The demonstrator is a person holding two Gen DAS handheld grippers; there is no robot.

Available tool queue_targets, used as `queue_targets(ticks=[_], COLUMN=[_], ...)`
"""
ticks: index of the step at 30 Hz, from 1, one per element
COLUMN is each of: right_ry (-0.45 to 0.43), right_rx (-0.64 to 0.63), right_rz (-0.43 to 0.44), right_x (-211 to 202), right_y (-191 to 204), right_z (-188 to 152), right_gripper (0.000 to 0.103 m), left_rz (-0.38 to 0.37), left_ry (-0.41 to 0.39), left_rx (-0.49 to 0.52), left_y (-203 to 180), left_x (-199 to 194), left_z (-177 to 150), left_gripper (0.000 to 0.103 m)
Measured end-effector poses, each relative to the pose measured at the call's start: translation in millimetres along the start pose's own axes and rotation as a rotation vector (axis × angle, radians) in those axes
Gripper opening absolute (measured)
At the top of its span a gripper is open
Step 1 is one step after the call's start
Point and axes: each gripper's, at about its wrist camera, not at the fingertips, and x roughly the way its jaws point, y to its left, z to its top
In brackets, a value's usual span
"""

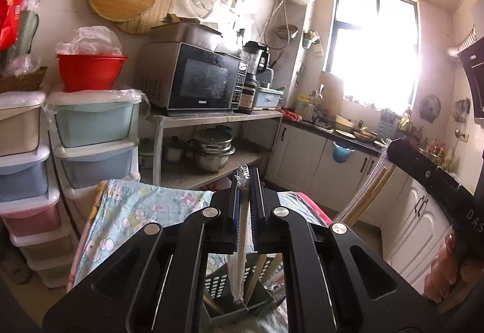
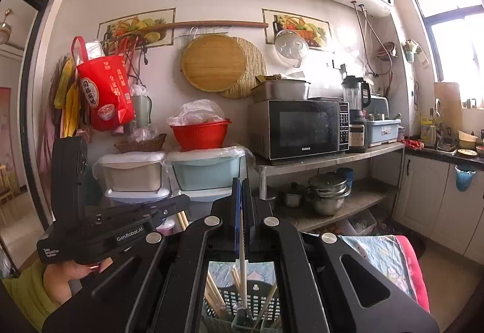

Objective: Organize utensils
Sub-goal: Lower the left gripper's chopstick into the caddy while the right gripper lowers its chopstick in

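Patterned cloth (image 1: 127, 212) covers the counter beneath me, and the dark slotted utensil basket (image 2: 257, 302) sits on it near the edge closest to me, already bristling with loose chopsticks (image 2: 211, 296). My left tool (image 1: 245, 196) is clamped on a wrapped pair of chopsticks (image 1: 240, 248), whose lower end hangs into the basket. My right tool (image 2: 242, 206) is pinched tight on a single pale chopstick (image 2: 242, 260), its tip down among the others. To do this step well, I judge I should keep each stick near upright over one compartment, lower it until the tip is well inside, then loosen the grip gently so nothing tips out or knocks its neighbours.
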Motion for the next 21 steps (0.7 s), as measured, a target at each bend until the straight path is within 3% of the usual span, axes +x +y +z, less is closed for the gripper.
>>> queue_targets(ticks=[21], right_ry=[0.152], right_rx=[0.044], right_rz=[-0.017], right_x=[72.1], right_y=[-19.5], right_z=[-56.1], right_gripper=[0.002], left_rz=[0.036], left_ry=[0.089], left_rx=[0.021], left_y=[7.6], left_x=[58.1], left_z=[-52.2], left_gripper=[0.003])
